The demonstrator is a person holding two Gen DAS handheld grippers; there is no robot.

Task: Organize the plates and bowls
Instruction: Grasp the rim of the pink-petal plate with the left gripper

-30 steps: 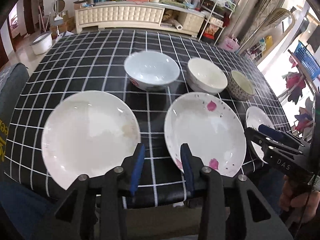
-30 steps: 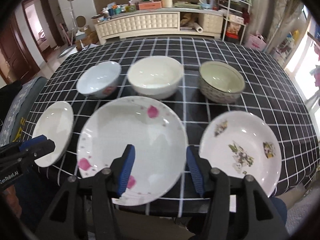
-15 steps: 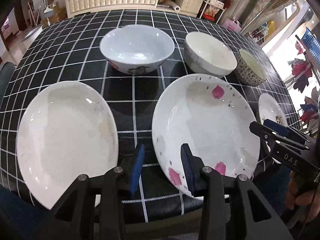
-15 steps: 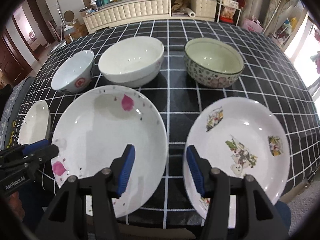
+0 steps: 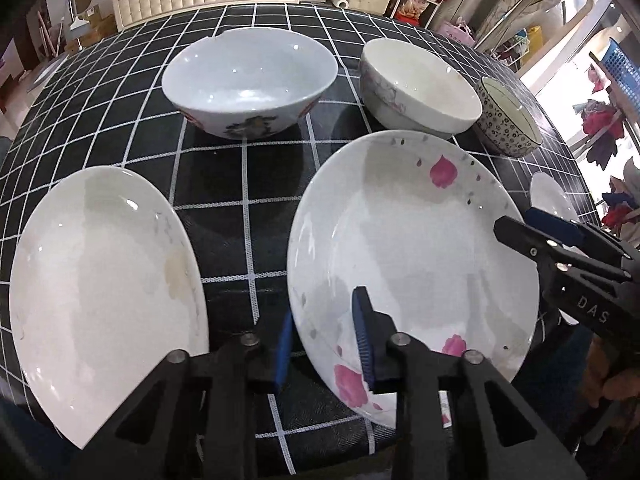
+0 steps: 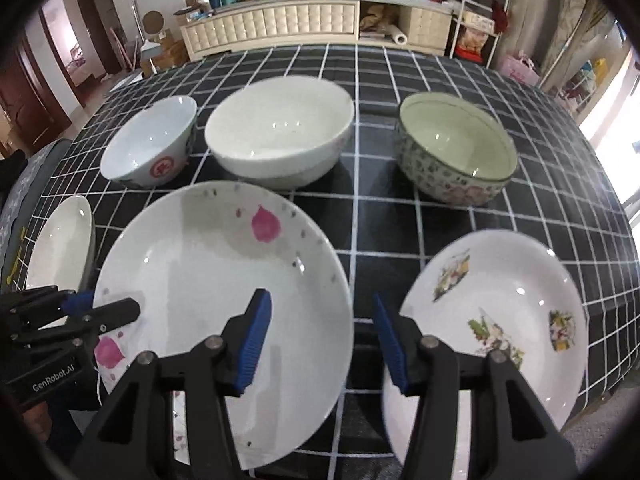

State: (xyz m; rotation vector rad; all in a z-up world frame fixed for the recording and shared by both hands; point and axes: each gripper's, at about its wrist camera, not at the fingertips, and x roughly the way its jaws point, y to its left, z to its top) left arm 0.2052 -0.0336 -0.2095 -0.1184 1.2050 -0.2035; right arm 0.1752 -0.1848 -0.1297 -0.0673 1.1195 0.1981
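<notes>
The left gripper (image 5: 325, 338), jaws parted, is straddling the near rim of the pink-petalled plate (image 5: 412, 248) at the table's (image 5: 248, 184) near edge; the right gripper (image 6: 320, 336) is hovering released; closing squarely on the rim should prevent slipping

Left gripper (image 5: 323, 334) and right gripper (image 6: 320, 334) both hover at the table's near edge, blue-padded jaws apart.
</notes>
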